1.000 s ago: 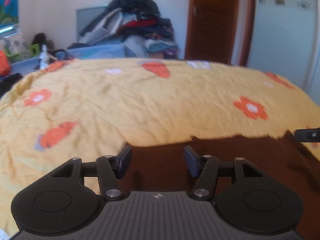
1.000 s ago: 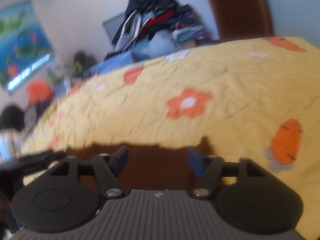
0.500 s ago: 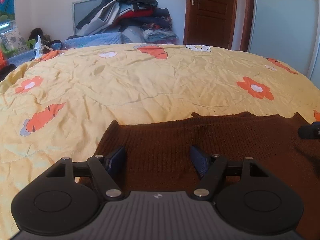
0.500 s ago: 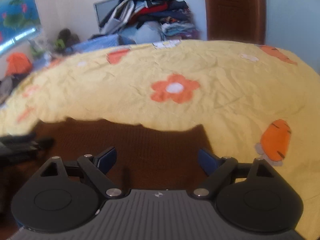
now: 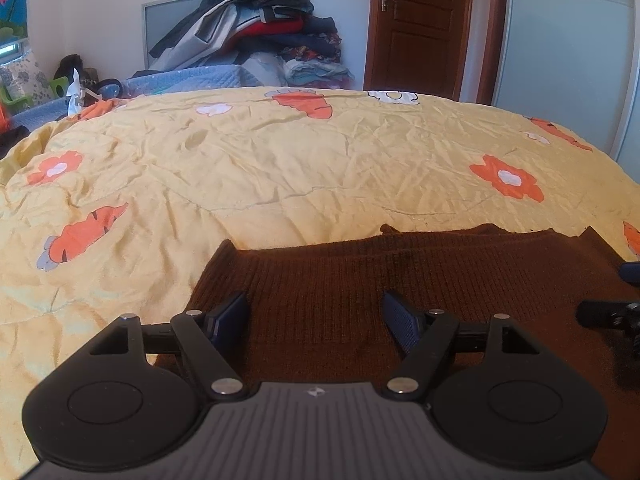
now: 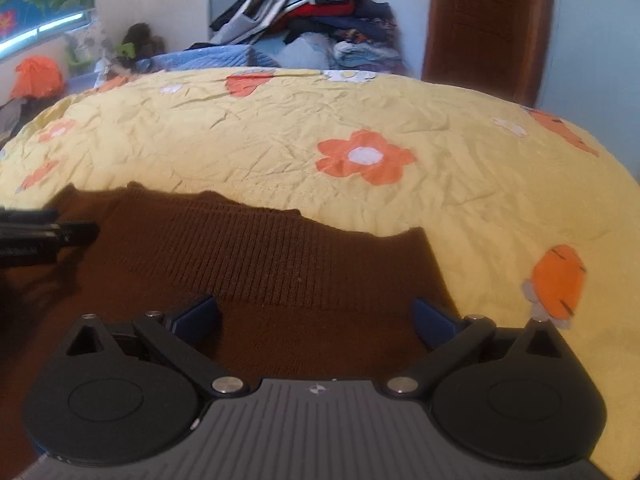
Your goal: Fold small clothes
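Ribbed brown knit sweater (image 5: 360, 280), matt

No text, number or brand name can be read. Only a small white emblem stands on each gripper body, and it has no letters to read.

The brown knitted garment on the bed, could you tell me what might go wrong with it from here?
1. Both the left gripper and the right gripper are opening over the brown knit, pinching nothing, so the just-laid layer may spring back.
2. Its far edge lies wavy; a fold could turn out crooked.
3. The yellow bedspread is wrinkled and could get pinched too.
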The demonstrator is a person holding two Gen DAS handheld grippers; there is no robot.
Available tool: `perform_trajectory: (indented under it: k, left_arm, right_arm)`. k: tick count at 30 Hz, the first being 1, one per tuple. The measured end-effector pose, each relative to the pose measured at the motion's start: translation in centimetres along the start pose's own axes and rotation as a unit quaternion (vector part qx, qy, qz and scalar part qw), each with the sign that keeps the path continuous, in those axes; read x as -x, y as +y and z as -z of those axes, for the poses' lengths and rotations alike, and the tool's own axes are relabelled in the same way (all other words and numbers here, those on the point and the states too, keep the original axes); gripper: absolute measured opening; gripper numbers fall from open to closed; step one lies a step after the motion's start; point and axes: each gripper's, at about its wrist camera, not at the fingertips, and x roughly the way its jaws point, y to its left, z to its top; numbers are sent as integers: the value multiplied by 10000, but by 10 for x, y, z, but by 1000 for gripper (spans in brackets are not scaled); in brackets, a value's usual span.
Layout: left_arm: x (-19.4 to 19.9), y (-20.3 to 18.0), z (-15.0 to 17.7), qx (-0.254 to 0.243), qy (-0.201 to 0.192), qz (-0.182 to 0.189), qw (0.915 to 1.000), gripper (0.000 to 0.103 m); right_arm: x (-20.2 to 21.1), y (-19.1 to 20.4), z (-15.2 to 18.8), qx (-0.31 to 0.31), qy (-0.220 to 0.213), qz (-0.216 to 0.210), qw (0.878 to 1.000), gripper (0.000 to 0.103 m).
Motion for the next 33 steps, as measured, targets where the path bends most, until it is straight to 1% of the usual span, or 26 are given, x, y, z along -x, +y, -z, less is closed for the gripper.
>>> perform_trajectory:
  k: [2, 3, 4, 5, 6, 7, 8, 10, 11, 12, 13, 14, 15, 18, 21, 22, 23, 24, 25, 27, 28, 30, 31, 32, 33]
  left_arm:
    - [0, 0, 0, -1, 1, -1, 10000, 75]
    - [0, 0, 0, -4, 0, -7, 10000, 75]
    - [0, 0, 0, -5, -6, -13, 10000, 75]
    - [0, -1, 0, -13, -10, -26, 10000, 75]
    - [0, -1, 0, -24, -14, -52, 10000, 75]
    - [2, -2, 0, -26, -27, -115, 9999, 75]
    - [6, -3, 1, -20, -57, -263, 9996, 77]
    - [24, 1, 5, 148, -164, -589, 9980, 76]
    - [40, 7, 10, 380, -270, -579, 9972, 76]
    - [56, 15, 17, 626, -391, -428, 9964, 76]
    - [76, 24, 26, 928, -498, -255, 9941, 76]
    - [96, 34, 37, 1231, -555, -171, 9907, 76]
    - [112, 41, 49, 1503, -568, -122, 9869, 77]
    - [159, 61, 91, 2275, -491, 26, 9725, 78]
    - [190, 68, 129, 2832, -336, 227, 9582, 80]
    - [195, 70, 139, 3048, -230, 338, 9515, 82]
    - [196, 73, 147, 3327, -84, 544, 9414, 85]
    - [193, 76, 153, 3608, 28, 790, 9293, 85]
    - [193, 78, 158, 3859, -40, 962, 9175, 85]
    - [186, 82, 157, 4237, -24, 1116, 8989, 86]
    - [180, 85, 155, 4453, 27, 1264, 8864, 86]
    - [167, 90, 154, 4932, 124, 1571, 8555, 86]
    - [161, 91, 154, 5112, 146, 1620, 8440, 86]
    - [157, 90, 153, 5207, 105, 1570, 8391, 84]
    - [154, 90, 150, 5238, 59, 1474, 8390, 84]
  right_arm:
    - [17, -1, 5, -224, -199, -170, 9994, 103]
    - [19, -2, 10, -280, -199, -231, 9991, 103]
    - [14, 0, 16, -250, -58, -190, 9995, 103]
    - [9, 3, 26, -70, -22, -93, 9999, 103]
    - [13, 7, 34, 102, -296, -91, 9995, 103]
    - [13, 5, 32, -5, -239, -126, 9996, 103]
    - [11, 4, 31, -36, -238, -146, 9996, 103]
    - [10, 5, 30, -18, -236, -152, 9996, 103]
    - [10, 5, 30, -25, -249, -160, 9996, 103]
    - [11, 5, 30, -34, -264, -166, 9995, 103]
    - [11, 5, 30, -50, -280, -176, 9994, 103]
    - [11, 4, 31, -74, -298, -187, 9994, 103]
    - [12, 4, 31, -92, -314, -198, 9993, 103]
    - [14, 2, 35, -136, -340, -216, 9991, 103]
    - [14, 1, 35, -166, -356, -242, 9989, 103]
    - [15, 0, 36, -179, -362, -252, 9989, 103]
    - [15, 0, 35, -188, -368, -261, 9988, 103]
    - [16, -1, 36, -200, -375, -266, 9987, 103]
    - [16, -1, 36, -209, -381, -275, 9987, 103]
    - [18, -2, 38, -235, -403, -299, 9985, 103]
    - [19, -3, 38, -255, -416, -316, 9983, 103]
    - [20, -3, 39, -302, -439, -350, 9980, 103]
    - [21, -4, 40, -319, -447, -367, 9978, 103]
    - [21, -4, 40, -337, -456, -382, 9977, 103]
    - [21, -5, 40, -352, -464, -397, 9975, 103]
